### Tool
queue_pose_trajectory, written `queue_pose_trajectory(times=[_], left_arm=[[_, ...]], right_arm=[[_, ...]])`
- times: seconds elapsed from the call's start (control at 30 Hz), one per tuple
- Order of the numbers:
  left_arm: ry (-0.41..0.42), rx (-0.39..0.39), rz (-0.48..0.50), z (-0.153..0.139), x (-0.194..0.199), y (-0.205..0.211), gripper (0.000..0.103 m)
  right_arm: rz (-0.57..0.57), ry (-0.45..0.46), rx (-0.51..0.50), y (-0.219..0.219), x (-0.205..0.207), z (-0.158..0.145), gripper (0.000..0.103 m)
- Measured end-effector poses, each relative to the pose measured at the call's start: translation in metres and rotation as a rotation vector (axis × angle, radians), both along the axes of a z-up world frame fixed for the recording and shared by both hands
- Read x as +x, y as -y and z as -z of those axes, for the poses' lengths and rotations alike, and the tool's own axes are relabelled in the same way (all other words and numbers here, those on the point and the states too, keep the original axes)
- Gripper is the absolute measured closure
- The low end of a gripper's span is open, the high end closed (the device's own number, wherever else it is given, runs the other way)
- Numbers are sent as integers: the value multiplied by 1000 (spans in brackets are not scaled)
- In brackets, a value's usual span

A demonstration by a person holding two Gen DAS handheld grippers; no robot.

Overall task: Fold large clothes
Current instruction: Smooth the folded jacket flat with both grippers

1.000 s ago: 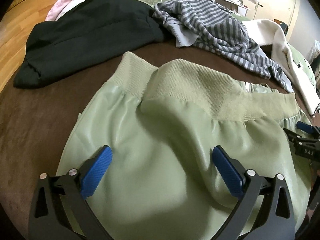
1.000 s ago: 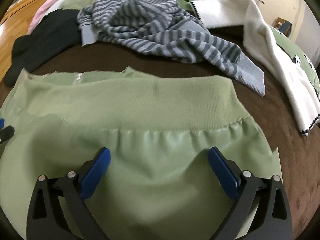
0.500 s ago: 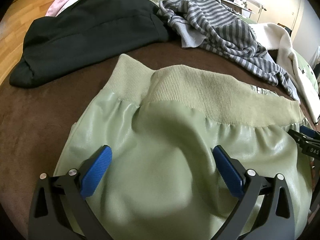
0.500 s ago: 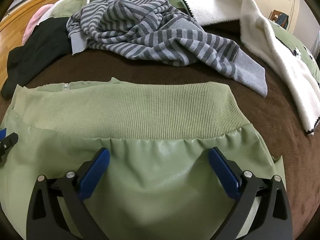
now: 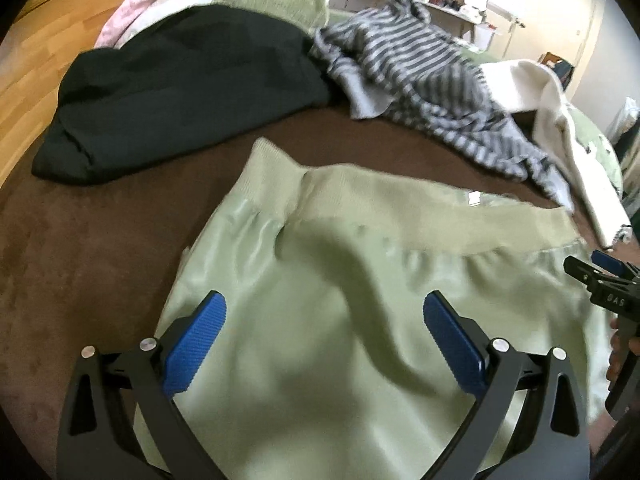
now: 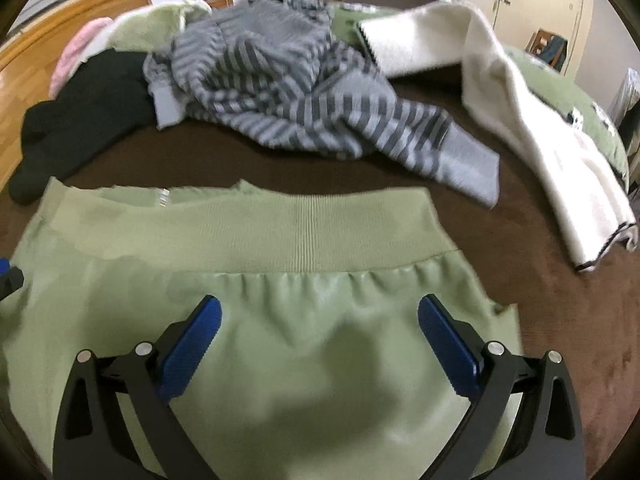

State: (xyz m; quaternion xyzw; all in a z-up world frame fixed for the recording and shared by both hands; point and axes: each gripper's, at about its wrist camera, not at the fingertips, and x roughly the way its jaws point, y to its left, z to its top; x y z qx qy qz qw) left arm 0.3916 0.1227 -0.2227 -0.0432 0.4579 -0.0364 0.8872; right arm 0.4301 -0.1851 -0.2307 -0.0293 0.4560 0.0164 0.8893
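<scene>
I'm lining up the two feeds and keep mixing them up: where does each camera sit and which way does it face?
Left wrist: rides the left hand-held gripper, looking forward over the green garment toward the black garment; its open blue pads, the right hand-held gripper and some fingers show.
Right wrist: rides the right hand-held gripper, facing the green garment's ribbed band and striped sweater; open pads show.
Shared: green garment, striped sweater, white garment, brown bedcover.
</scene>
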Motion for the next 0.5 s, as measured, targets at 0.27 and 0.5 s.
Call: queue_pose_trajectory(times=[0.27, 0.5], left_arm=[[-11, -32, 102, -24, -23, 37, 6], [-63, 0, 149, 3, -42, 64, 6]], right_arm=[[19, 52, 30, 23, -55, -43, 6], [98, 69, 92, 51, -102, -49, 6]])
